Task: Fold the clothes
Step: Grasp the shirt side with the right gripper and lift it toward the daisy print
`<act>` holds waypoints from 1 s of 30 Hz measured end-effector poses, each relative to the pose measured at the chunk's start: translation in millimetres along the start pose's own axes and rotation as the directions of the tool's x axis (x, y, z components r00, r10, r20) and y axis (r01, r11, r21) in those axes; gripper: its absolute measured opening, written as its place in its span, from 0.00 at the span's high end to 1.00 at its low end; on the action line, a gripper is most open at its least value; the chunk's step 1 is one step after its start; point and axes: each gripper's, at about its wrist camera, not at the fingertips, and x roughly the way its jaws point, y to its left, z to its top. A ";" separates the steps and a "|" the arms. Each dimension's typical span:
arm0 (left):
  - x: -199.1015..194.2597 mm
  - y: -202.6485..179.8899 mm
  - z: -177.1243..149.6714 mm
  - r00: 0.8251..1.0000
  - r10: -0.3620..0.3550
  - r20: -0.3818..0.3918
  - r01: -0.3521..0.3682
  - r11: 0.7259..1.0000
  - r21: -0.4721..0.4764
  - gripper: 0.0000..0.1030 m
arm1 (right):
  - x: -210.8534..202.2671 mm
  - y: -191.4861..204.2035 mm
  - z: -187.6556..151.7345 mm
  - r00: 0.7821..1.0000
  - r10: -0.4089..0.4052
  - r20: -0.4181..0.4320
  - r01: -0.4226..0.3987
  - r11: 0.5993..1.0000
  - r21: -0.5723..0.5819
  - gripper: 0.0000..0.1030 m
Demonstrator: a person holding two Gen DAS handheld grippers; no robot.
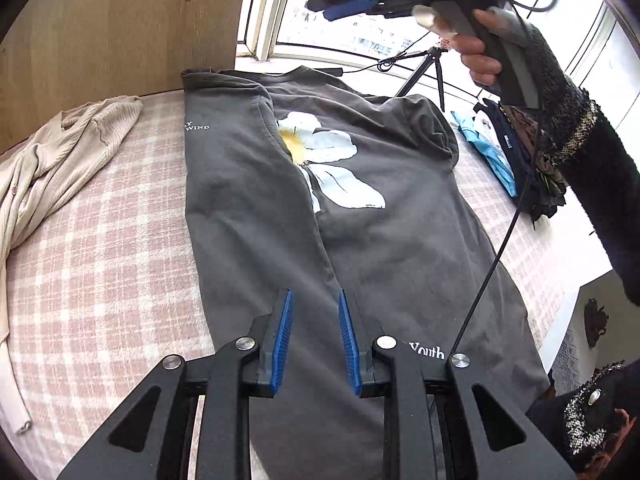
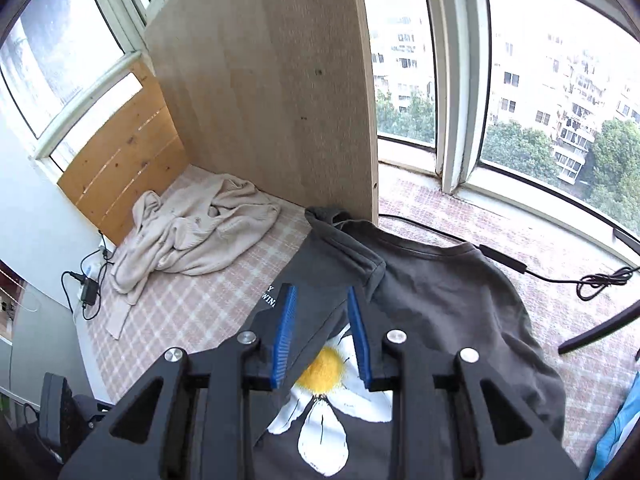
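Note:
A dark grey T-shirt (image 1: pixel 400 240) with a white daisy print lies flat on the pink checked cover (image 1: pixel 120 260), neck towards the window. Its left side and sleeve are folded over onto the body. My left gripper (image 1: pixel 315 294) hovers above the shirt's lower part near the fold edge, open, with nothing between its blue pads. My right gripper (image 1: pixel 324 8) is raised high over the shirt's collar end, held by a hand in a dark sleeve. In its own view the right gripper (image 2: pixel 322 288) stands open above the folded sleeve of the T-shirt (image 2: pixel 440 300), holding nothing.
A crumpled cream knit sweater (image 1: pixel 60 152) lies left of the shirt, against a wooden panel (image 1: pixel 120 20). A pile of blue and dark clothes (image 1: pixel 512 160) sits at the right. A black cable (image 2: pixel 520 268) and a tripod (image 1: pixel 432 64) stand by the window.

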 end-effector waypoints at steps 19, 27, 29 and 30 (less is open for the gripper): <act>8.5 -211.5 -146.2 0.931 -0.293 -0.216 0.352 0.875 0.332 0.63 | -282.3 -17.3 -345.9 0.957 -0.291 0.002 0.258 0.850 0.459 0.52; 75.2 -305.5 -159.1 0.948 -0.172 -0.269 0.290 0.817 0.499 0.61 | -290.7 -34.6 -367.2 0.960 -0.281 -0.007 0.254 0.856 0.451 0.52; 84.7 -308.7 -156.7 0.949 -0.160 -0.270 0.279 0.825 0.492 0.61 | -282.2 -45.3 -362.9 0.964 -0.265 -0.015 0.245 0.868 0.431 0.52; 87.1 -307.7 -155.2 0.951 -0.160 -0.263 0.274 0.832 0.482 0.61 | -276.1 -51.4 -359.7 0.967 -0.255 -0.022 0.241 0.874 0.421 0.52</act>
